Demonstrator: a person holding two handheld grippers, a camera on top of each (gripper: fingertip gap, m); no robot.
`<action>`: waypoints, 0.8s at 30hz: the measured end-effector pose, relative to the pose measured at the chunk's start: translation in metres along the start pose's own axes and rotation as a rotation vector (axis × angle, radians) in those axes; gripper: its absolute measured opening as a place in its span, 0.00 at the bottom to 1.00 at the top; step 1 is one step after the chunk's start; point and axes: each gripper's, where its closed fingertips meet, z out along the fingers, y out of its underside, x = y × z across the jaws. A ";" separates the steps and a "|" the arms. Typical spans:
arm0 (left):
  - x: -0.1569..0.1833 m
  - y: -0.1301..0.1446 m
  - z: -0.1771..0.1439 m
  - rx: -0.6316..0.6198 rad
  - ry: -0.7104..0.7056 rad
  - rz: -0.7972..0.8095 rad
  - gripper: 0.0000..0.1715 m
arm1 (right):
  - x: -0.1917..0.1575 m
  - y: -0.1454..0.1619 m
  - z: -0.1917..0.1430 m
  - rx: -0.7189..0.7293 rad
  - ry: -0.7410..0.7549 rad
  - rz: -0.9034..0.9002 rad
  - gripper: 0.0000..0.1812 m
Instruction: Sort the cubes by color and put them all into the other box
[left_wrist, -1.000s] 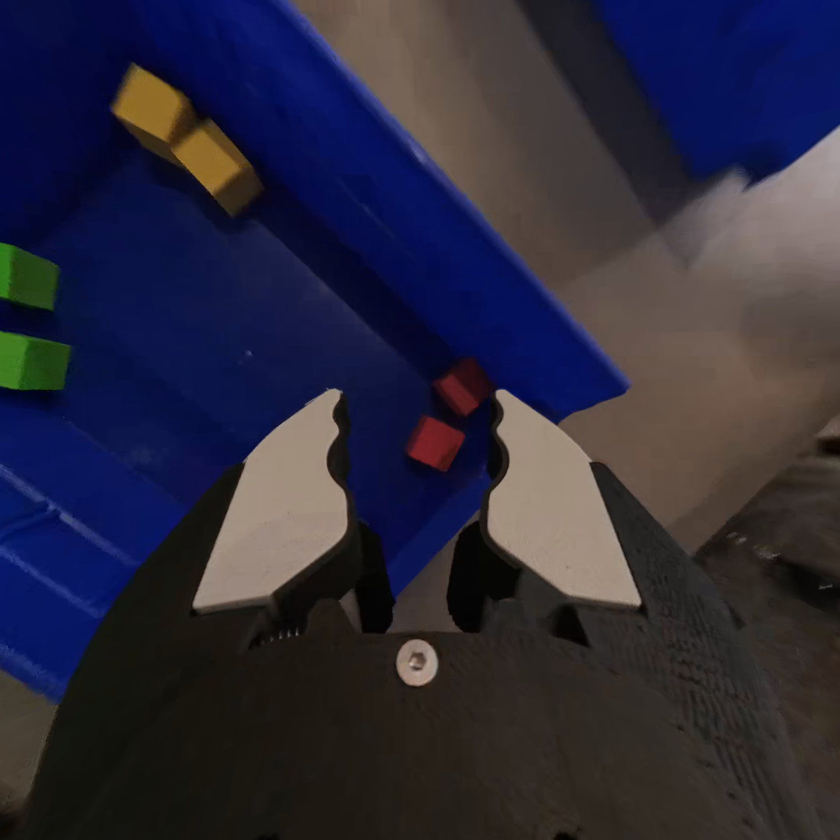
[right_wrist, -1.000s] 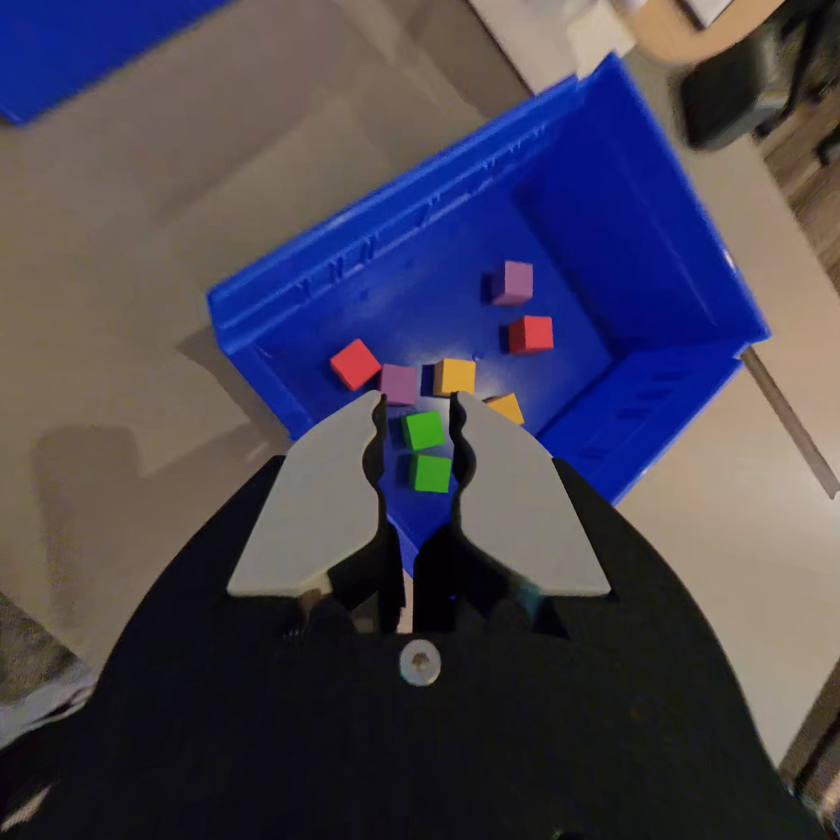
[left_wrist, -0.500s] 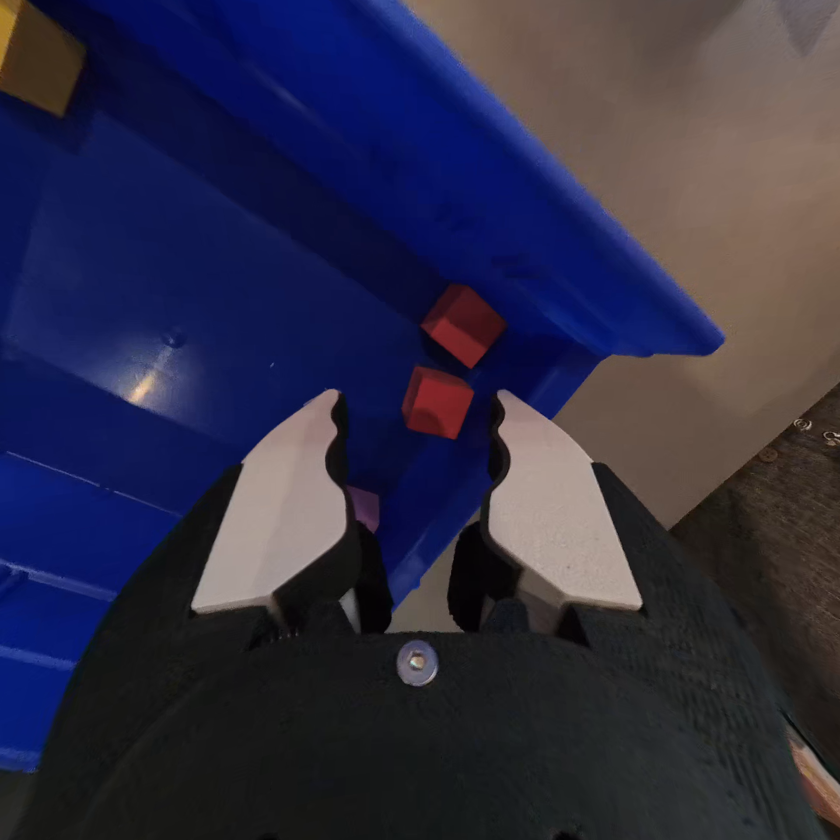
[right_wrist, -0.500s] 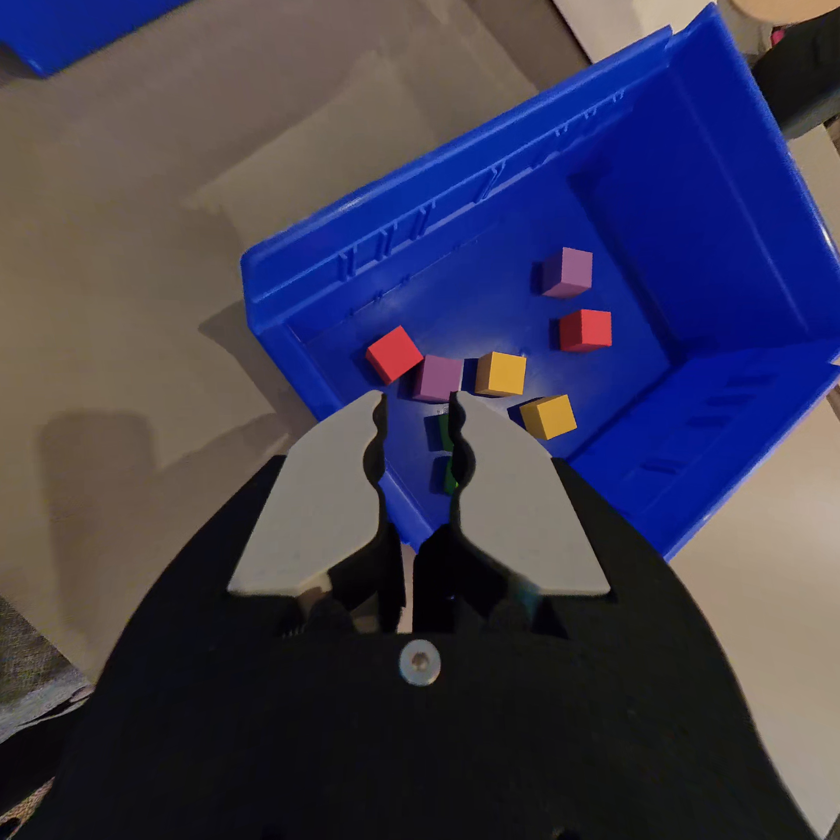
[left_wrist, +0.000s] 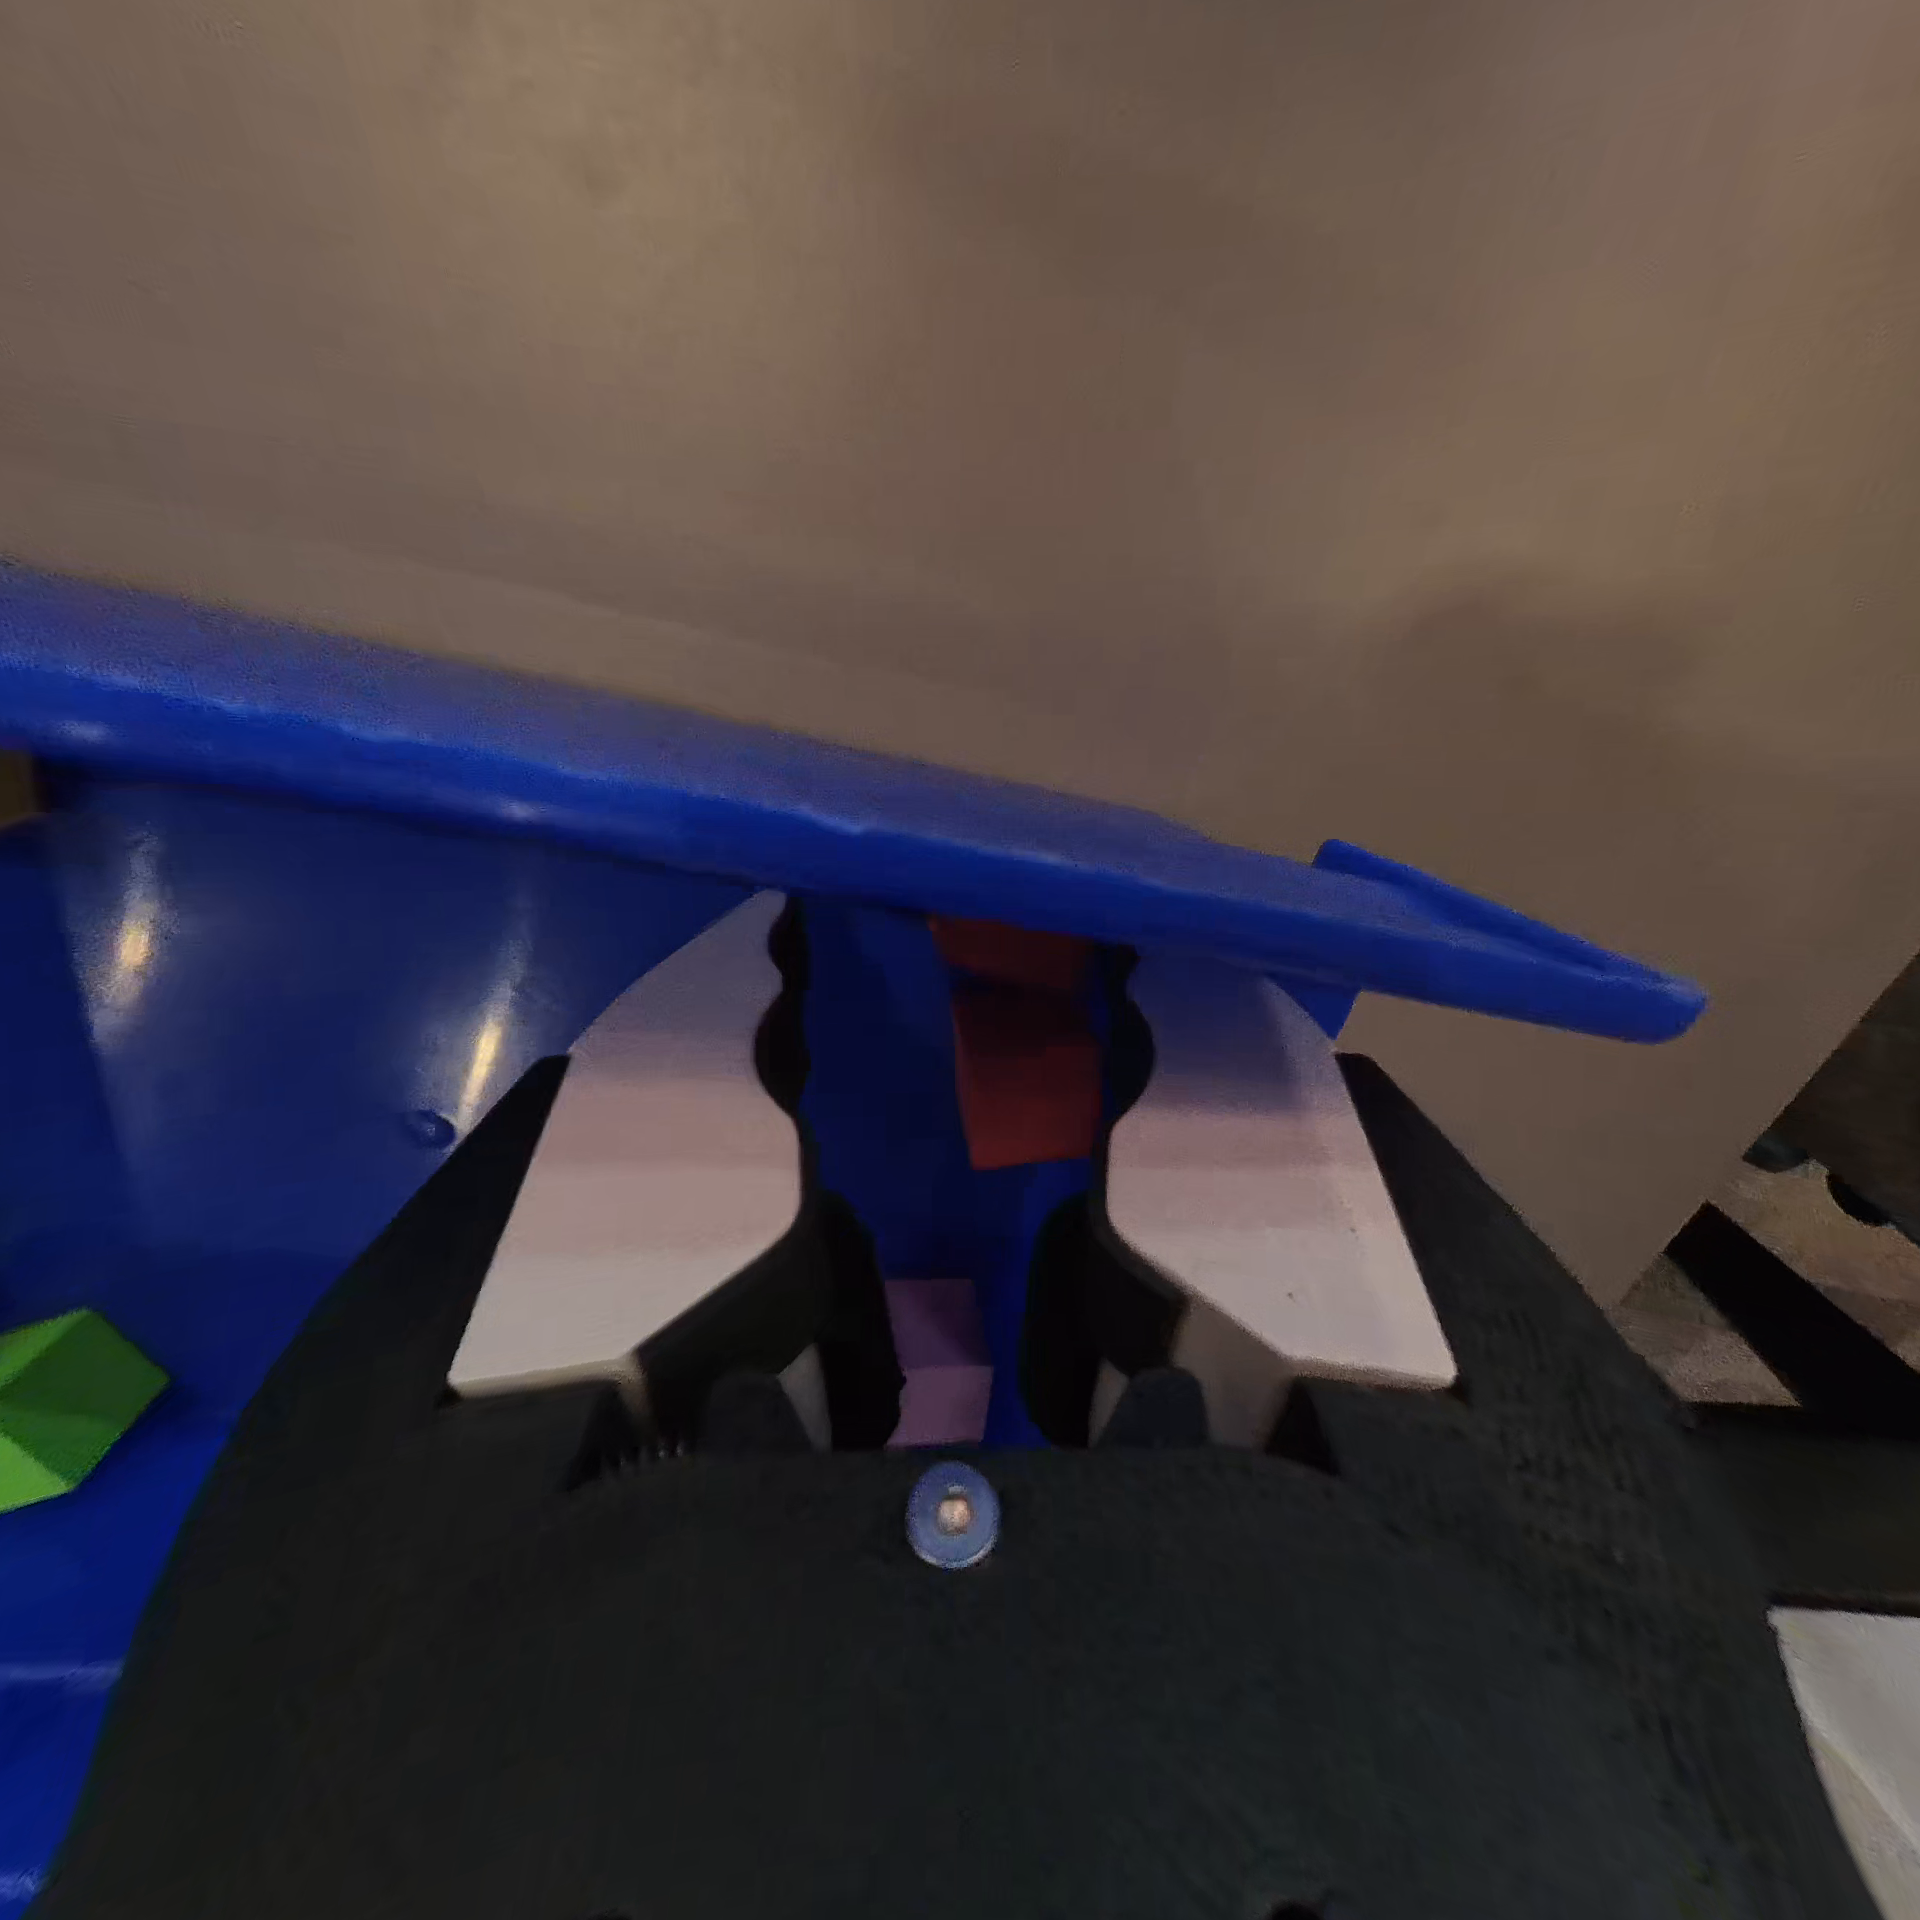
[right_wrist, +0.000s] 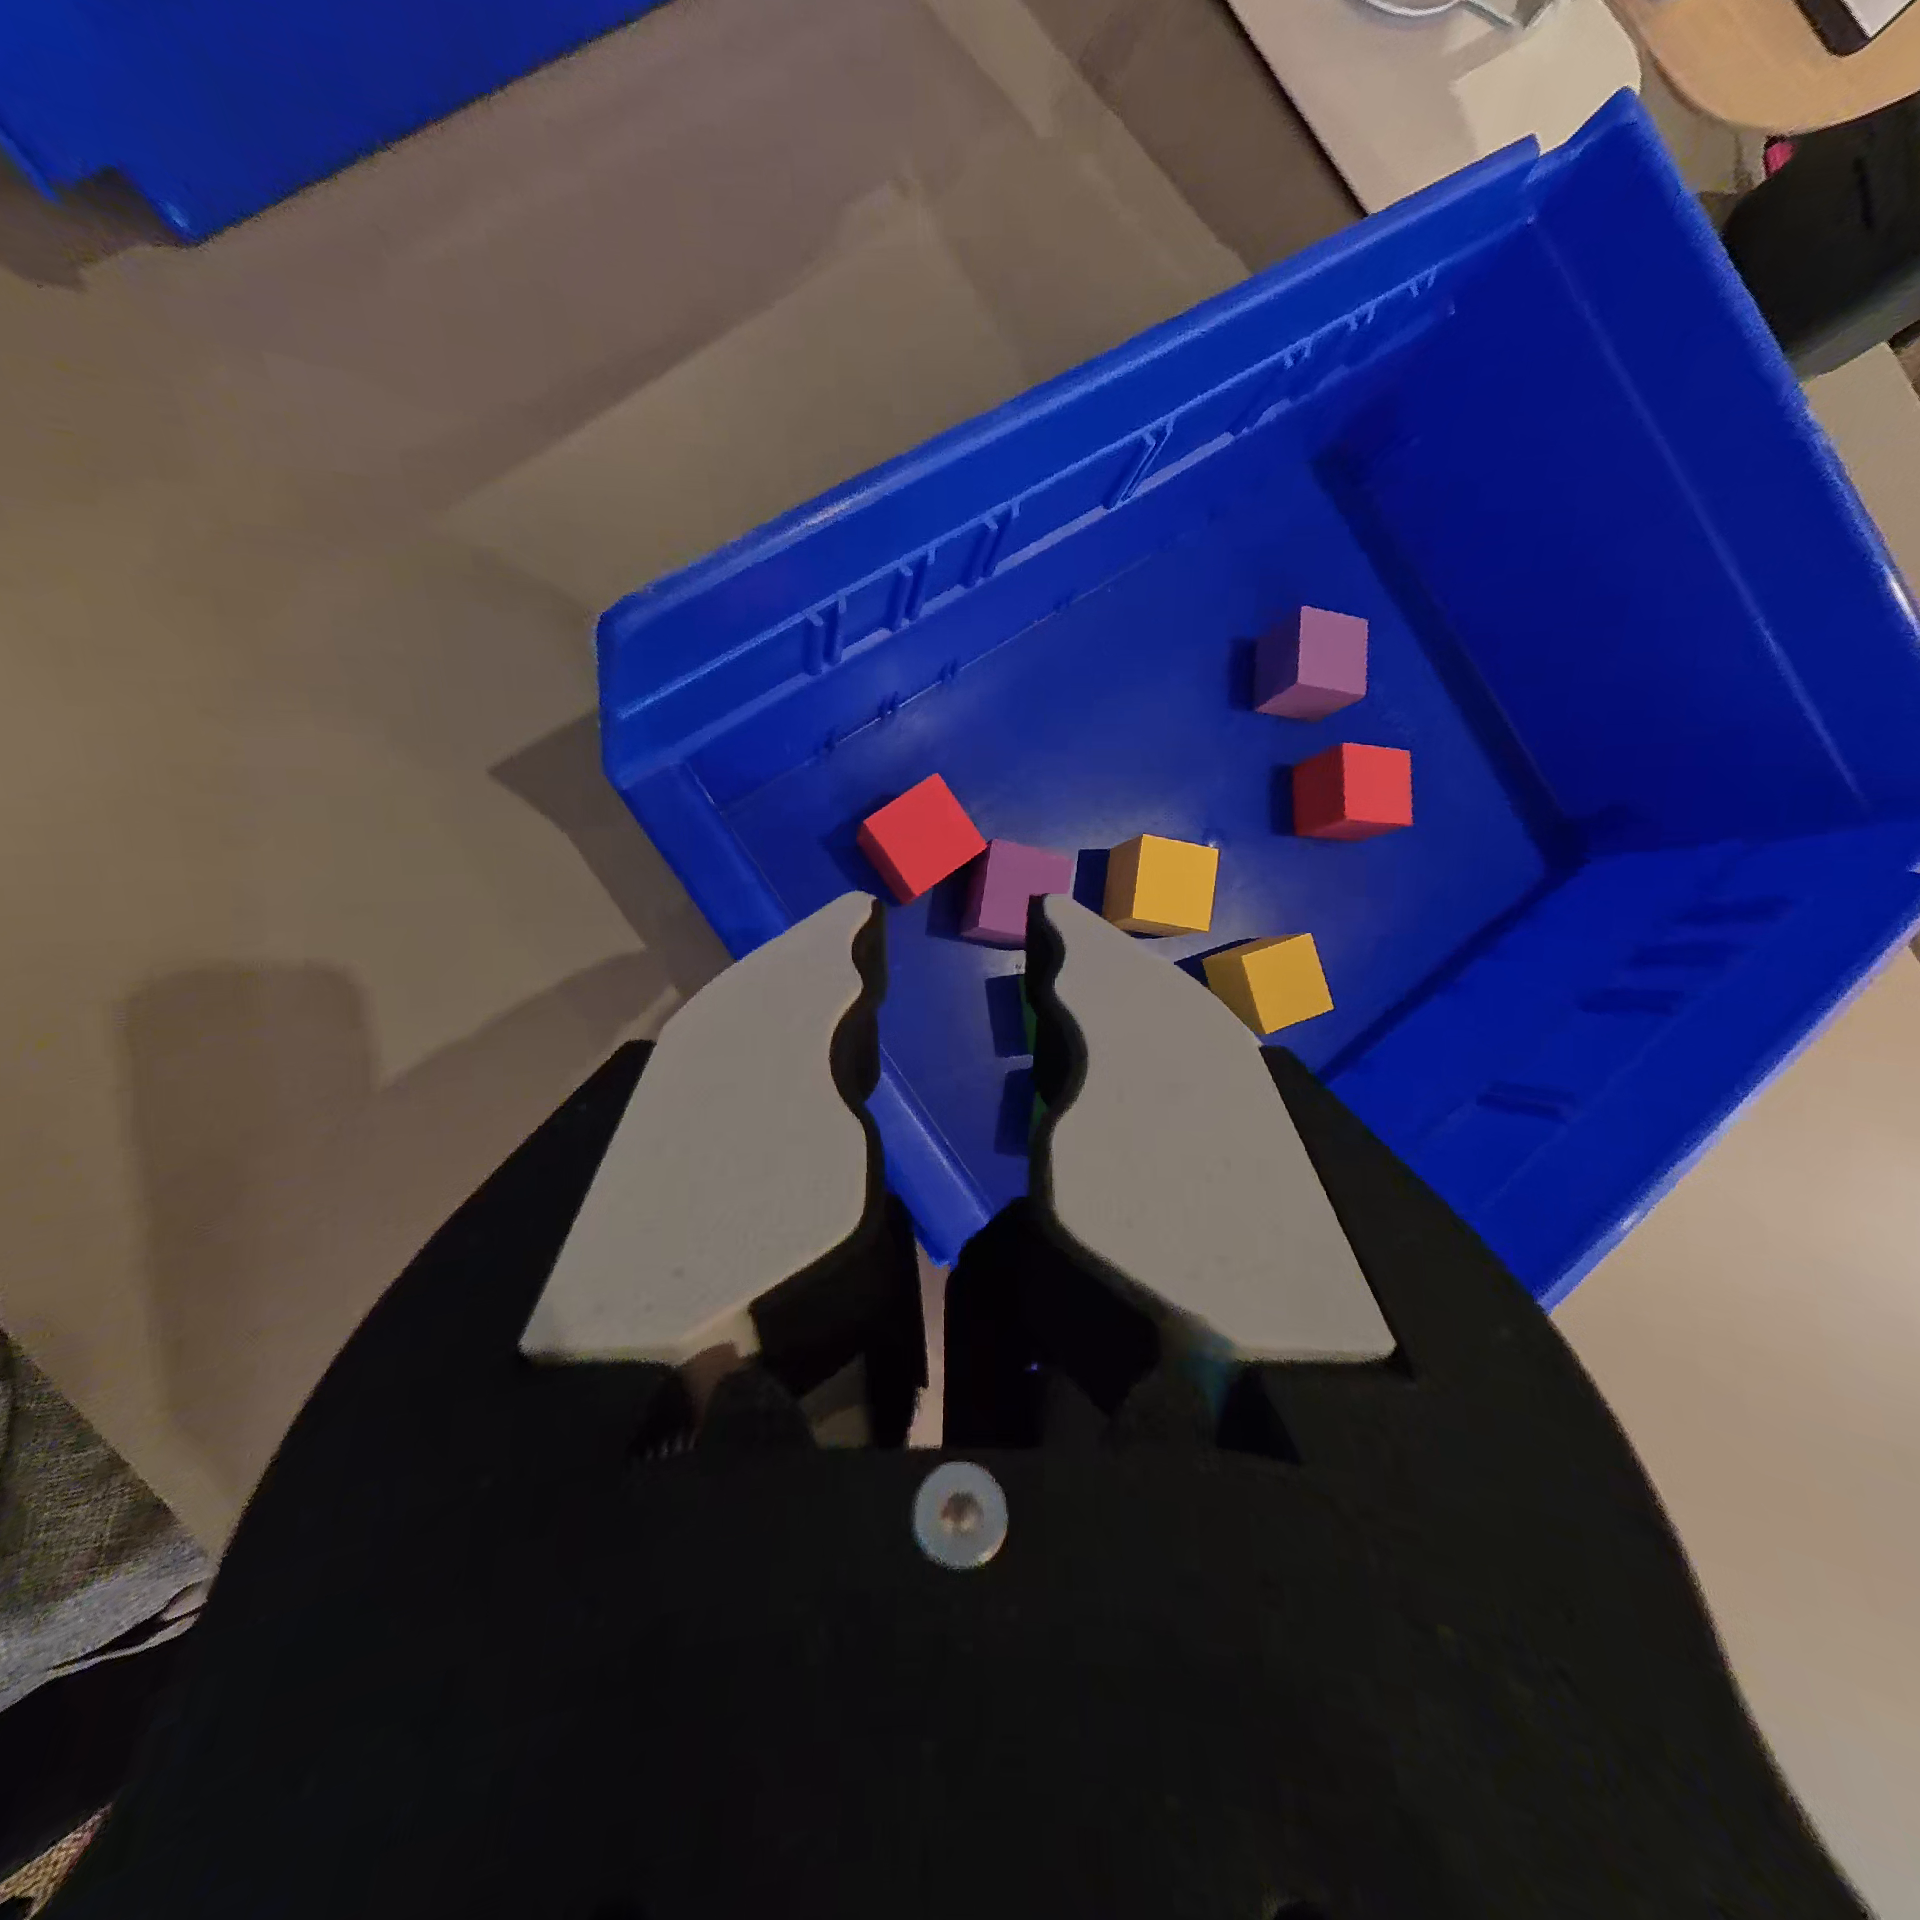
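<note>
Left wrist view: left tongs (left_wrist: 951, 935) wide astride red cube (left_wrist: 1023, 1081) | right tongs (right_wrist: 956, 914) narrow, empty, above bin (right_wrist: 1662, 520)

Beige tabletop (right_wrist: 364, 623), dim warm light, soft shadows. Grey fabric (right_wrist: 62, 1538) at lower left edge. Light wood furniture (right_wrist: 1766, 62) top right. Dark floor (left_wrist: 1849, 1143) past table edge.
</note>
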 end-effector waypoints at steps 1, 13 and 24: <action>0.002 -0.002 0.000 0.007 0.017 0.007 0.32 | -0.001 -0.001 0.000 0.001 -0.002 0.000 0.14; -0.001 -0.005 -0.050 0.378 0.141 -0.222 0.16 | -0.029 -0.043 -0.002 0.183 -0.027 -0.127 0.14; 0.086 -0.058 -0.178 1.164 1.007 -0.458 0.16 | -0.136 -0.162 -0.024 0.835 0.059 -0.519 0.21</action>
